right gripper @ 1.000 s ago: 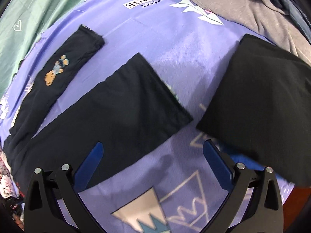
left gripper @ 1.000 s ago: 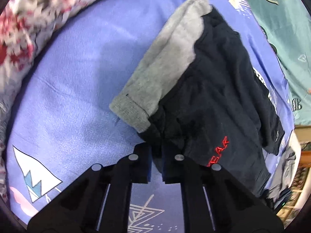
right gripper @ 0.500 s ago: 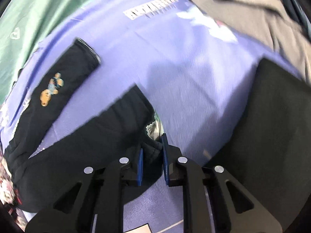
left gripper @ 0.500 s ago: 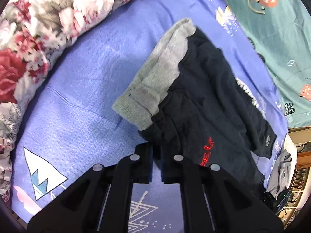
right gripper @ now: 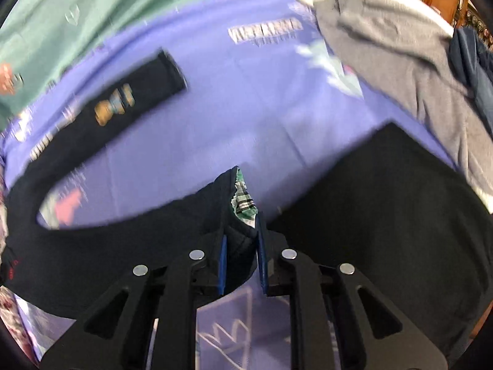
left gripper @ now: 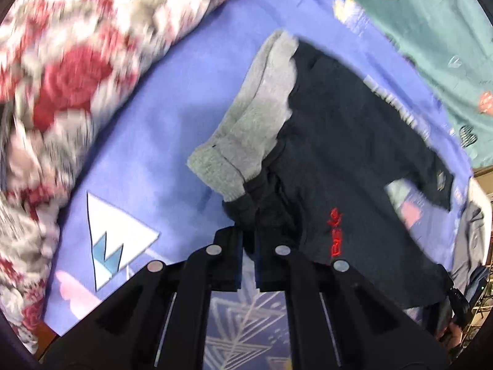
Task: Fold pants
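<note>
The black pants (left gripper: 354, 166) (grey waistband (left gripper: 252, 117) turned out) hang lifted over the purple bedsheet (left gripper: 154, 129). The left gripper (left gripper: 249, 240) has its fingers clamped tight on the waist; the right gripper (right gripper: 241, 246) has just closed on a leg cuff (right gripper: 237, 209).

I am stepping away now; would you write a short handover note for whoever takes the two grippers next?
Left gripper: shut on the dark pants at the waist end.
Right gripper: jaws have just closed on a leg hem, plaid lining showing.
Pants are lifted partly off the purple sheet; the other leg lies flat. A folded black garment sits beside.
Done: both ends gripped.
Left: make the fold.
</note>
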A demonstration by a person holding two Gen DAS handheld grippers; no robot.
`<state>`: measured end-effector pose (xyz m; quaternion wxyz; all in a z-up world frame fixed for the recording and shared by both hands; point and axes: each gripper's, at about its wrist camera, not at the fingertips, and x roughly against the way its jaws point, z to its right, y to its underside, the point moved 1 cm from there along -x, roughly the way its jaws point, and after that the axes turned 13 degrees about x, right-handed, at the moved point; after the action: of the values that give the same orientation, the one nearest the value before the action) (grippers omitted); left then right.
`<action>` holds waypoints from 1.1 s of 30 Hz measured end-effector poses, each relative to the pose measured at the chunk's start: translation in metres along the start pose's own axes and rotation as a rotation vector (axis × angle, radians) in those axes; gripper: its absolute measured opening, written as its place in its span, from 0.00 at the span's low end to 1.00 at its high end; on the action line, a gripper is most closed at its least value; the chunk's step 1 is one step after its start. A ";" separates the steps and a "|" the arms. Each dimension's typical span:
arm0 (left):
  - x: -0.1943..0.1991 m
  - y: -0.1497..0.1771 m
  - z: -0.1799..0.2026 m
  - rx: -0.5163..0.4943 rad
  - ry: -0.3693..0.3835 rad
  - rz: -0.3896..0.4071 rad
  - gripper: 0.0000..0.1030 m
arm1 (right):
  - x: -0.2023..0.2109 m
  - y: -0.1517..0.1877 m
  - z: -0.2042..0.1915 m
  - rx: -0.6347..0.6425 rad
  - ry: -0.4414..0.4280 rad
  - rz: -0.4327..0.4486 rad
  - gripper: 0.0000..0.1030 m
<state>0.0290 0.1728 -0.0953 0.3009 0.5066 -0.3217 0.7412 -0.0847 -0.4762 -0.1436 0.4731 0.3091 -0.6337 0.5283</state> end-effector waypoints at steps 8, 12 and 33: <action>-0.003 0.005 -0.025 0.018 -0.158 0.038 0.53 | 0.024 -0.011 -0.027 0.104 0.170 0.077 0.66; 0.022 -0.006 -0.010 -0.007 -0.100 0.139 0.64 | 0.016 -0.022 -0.061 0.173 0.013 0.102 0.70; -0.030 -0.027 0.088 -0.216 -0.154 0.119 0.84 | -0.046 -0.165 -0.057 0.100 -0.095 0.156 0.80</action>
<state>0.1082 0.1163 -0.0947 0.2835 0.5067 -0.4511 0.6778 0.0942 -0.4678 -0.1240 0.3840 0.3069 -0.6504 0.5790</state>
